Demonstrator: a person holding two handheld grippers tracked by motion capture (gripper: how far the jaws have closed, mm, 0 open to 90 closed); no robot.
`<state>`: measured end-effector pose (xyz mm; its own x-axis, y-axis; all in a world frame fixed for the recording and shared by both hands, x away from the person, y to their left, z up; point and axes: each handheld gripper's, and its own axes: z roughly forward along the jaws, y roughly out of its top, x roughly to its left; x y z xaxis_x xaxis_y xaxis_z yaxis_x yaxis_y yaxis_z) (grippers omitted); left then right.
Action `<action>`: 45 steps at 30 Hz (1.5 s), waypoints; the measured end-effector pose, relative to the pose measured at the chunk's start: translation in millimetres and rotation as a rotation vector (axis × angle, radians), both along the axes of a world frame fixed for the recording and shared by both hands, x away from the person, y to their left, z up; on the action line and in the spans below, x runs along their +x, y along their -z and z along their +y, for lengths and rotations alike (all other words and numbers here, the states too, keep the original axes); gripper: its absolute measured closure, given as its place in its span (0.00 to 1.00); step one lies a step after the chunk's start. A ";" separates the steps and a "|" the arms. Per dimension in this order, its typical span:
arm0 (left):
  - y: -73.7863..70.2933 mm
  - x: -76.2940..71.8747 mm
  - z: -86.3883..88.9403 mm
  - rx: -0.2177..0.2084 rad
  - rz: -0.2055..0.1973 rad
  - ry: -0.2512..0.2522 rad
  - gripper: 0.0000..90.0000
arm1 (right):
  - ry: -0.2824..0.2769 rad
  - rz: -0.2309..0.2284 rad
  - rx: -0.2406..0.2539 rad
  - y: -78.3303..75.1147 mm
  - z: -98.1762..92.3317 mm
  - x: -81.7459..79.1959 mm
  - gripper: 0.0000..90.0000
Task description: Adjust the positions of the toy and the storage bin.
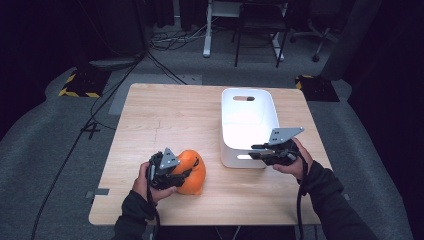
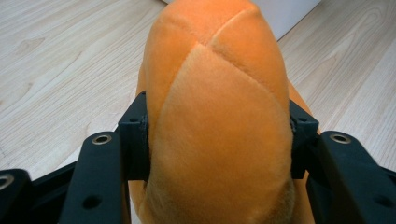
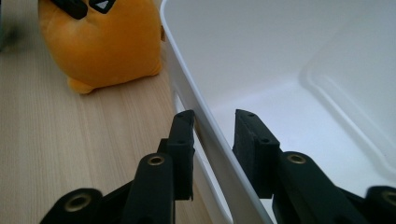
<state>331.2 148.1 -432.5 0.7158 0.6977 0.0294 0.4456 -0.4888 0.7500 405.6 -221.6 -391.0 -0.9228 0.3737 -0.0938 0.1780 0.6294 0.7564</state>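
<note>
We see a light wood table (image 1: 165, 120) on grey carpet, dark room, cables behind. Left gripper (image 2: 219, 135) clamps the orange plush (image 1: 192, 170) at the near edge. Right gripper (image 3: 214, 140) straddles the white bin (image 1: 248, 125) near wall, pads not quite pinching.

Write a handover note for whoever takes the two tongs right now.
Left tongs: shut on the orange plush toy, which sits on the table near its front edge, left of the white bin.
Right tongs: jaws straddle the bin's near wall, one outside, one inside; the inside pad looks slightly off the wall, so the grip is not confirmed.
Done: toy gripped, bin wall bracketed.
Left: probably steady the bin, then lift the toy into it. The bin looks empty.
</note>
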 end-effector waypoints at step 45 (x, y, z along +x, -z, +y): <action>5.8 0.5 -0.7 -0.026 0.010 -0.001 0.48 | 0.205 -0.114 0.192 2.5 -99.0 -52.8 0.22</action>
<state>331.7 147.4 -438.3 0.7151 0.6990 0.0036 0.4539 -0.4683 0.7581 352.7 -320.6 -393.5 -0.8138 0.5721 -0.1019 0.1941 0.4328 0.8804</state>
